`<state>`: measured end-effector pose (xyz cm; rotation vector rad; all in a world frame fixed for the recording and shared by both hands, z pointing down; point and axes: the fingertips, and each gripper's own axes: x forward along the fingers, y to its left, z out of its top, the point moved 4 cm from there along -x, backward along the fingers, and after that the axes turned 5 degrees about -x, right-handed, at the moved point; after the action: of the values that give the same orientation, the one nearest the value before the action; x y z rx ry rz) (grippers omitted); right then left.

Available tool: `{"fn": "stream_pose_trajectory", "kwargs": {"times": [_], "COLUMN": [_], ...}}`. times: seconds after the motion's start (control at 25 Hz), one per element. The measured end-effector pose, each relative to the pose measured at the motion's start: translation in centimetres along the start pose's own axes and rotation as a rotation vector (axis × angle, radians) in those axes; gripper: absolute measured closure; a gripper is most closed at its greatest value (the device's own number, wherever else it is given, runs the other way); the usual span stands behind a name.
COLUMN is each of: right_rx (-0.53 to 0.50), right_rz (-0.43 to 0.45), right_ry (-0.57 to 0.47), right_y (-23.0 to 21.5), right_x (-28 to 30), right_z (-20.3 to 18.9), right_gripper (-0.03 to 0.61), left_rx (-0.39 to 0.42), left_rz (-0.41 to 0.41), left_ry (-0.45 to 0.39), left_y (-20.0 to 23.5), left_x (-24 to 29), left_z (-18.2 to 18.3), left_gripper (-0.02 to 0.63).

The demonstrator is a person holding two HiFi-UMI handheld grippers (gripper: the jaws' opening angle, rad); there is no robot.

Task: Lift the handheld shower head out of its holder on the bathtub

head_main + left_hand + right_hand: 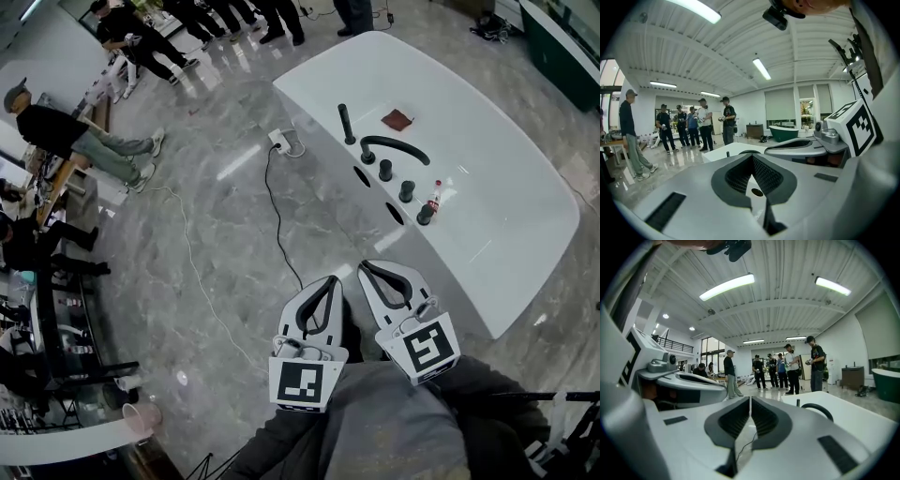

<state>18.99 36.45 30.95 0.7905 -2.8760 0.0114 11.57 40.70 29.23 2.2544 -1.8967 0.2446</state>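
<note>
Shower head stands upright on the bathtub rim, well ahead — right gripper nearer than left gripper, both with fingers pressed together, empty.

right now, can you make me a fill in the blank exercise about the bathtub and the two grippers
1. The left gripper and the right gripper both have their jaws ____, with nothing between them.
2. The dark cylindrical handheld shower head stands upright on the rim of the white oval bathtub, touched by ____ gripper.
3. The black cable on the grey stone floor ends at a white ____.
Missing words: shut; neither; power strip.
</note>
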Motion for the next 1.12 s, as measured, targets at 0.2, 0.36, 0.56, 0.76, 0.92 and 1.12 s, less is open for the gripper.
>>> {"fn": "stream_pose_trajectory", "kwargs": {"times": [0.2,0.36,0.56,0.76,0.92,1.12], "right_rx": [-0.004,-0.009,-0.006,-0.013,-0.014,-0.007], "right_rz": [-0.032,-0.033,-0.060,-0.077,-0.093,-0.119], "right_ry": [0.019,0.022,0.039,0.052,0.060,0.079], "right_y": [-1.5,-3.5,-4.8,-5.5,-5.6,-7.0], "right_x": [5.9,10.6,14.9,18.9,21.2,22.6], "right_z": [0.6,1.0,2.2,2.6,2.8,3.3], "right_gripper": [0.574,0.574,0.574,0.574,0.574,0.574], "left_rx": [0.001,-0.022,-0.036,-0.048,-0.041,-0.057], "left_rz": [-0.017,-0.013,-0.043,-0.064,-0.091,-0.120], "left_ry": [-0.021,-0.022,-0.012,-0.008,-0.014,-0.003], "left_y": [5.1,9.3,13.1,16.9,19.1,20.3], "left_x": [3.2,6.5,9.3,11.5,13.0,14.9], "left_z": [1.1,1.7,2.7,2.9,3.2,3.7], "left_gripper": [0.612,0.612,0.612,0.612,0.612,0.612]}}
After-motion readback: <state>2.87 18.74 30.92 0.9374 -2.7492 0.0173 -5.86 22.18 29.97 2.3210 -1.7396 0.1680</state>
